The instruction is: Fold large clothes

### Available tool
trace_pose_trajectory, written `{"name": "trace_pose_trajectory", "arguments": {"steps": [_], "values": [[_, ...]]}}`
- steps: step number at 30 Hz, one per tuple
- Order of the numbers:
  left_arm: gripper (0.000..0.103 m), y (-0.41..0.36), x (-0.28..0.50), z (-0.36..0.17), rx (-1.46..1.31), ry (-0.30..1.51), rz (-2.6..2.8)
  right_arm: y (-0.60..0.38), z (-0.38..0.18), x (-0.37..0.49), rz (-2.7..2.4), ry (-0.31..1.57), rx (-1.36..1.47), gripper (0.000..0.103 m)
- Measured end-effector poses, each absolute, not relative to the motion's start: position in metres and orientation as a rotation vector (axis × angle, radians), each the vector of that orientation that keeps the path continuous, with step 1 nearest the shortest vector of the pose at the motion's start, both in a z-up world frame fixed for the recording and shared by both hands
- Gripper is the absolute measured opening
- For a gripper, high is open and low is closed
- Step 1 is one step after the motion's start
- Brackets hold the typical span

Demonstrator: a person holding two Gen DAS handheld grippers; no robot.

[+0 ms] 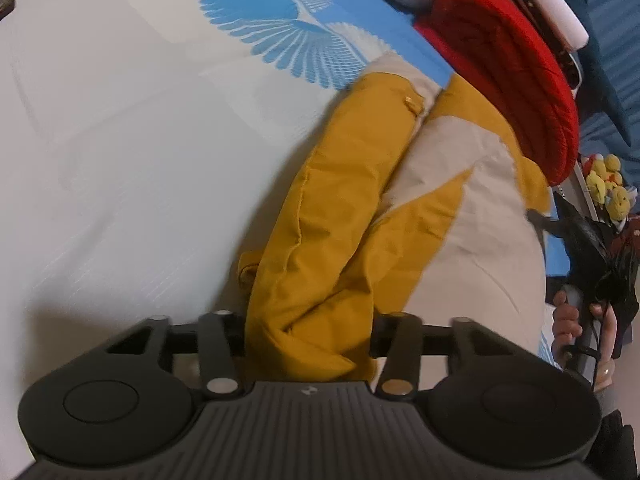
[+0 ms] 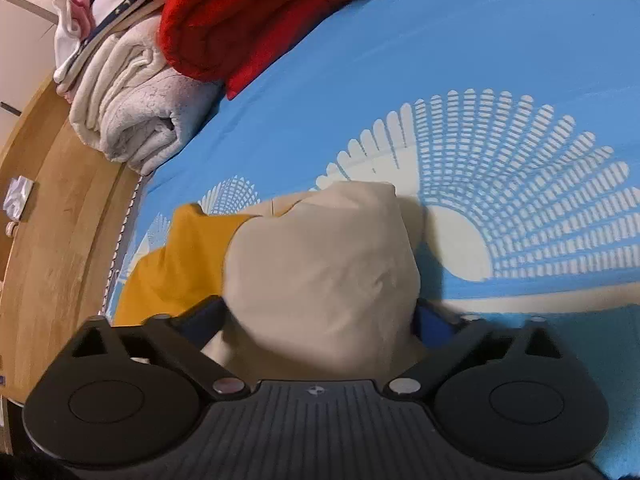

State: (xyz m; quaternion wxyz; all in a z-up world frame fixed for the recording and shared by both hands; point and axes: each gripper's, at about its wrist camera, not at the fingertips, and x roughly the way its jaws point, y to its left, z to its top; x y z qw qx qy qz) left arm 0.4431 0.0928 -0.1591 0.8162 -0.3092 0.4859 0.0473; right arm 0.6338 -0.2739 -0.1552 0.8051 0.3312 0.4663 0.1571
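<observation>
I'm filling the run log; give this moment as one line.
left gripper: shut on yellow fabric | right gripper: open around beige fabric | garment: on bed

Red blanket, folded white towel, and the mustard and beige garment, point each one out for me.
red blanket [image 2: 256,20]: right wrist view, middle of its folded bulk.
folded white towel [image 2: 132,116]: right wrist view, its rolled side.
mustard and beige garment [image 1: 320,240]: left wrist view, mustard fabric above the gripper.

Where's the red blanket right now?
The red blanket lies folded at the upper right of the left wrist view, just beyond the yellow and beige garment. In the right wrist view it is at top centre, beside the white blanket.
</observation>
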Motion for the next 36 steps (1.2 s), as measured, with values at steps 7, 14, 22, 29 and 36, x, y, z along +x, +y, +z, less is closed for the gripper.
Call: {"name": "trace_pose_trajectory", "arguments": {"steps": [7,14,22,29,36], "values": [[0.043,0.086,0.467,-0.154,-0.562,1.062,0.095,-0.259,-0.127,0.614,0.307,0.871,0.512,0.049],[0.042,0.094,0.511,-0.15,-0.478,1.054,0.08,-0.267,-0.133,0.6,0.253,0.8,0.518,0.044],[0.042,0.055,0.65,-0.139,-0.208,1.051,-0.041,-0.311,-0.147,0.557,0.13,0.741,0.633,0.043],[0.042,-0.054,0.753,-0.125,0.071,1.037,-0.297,-0.351,-0.159,0.477,0.1,0.707,0.735,0.037],[0.05,-0.13,0.781,-0.125,0.202,0.996,-0.45,-0.379,-0.17,0.424,0.047,0.69,0.862,0.037]]}}
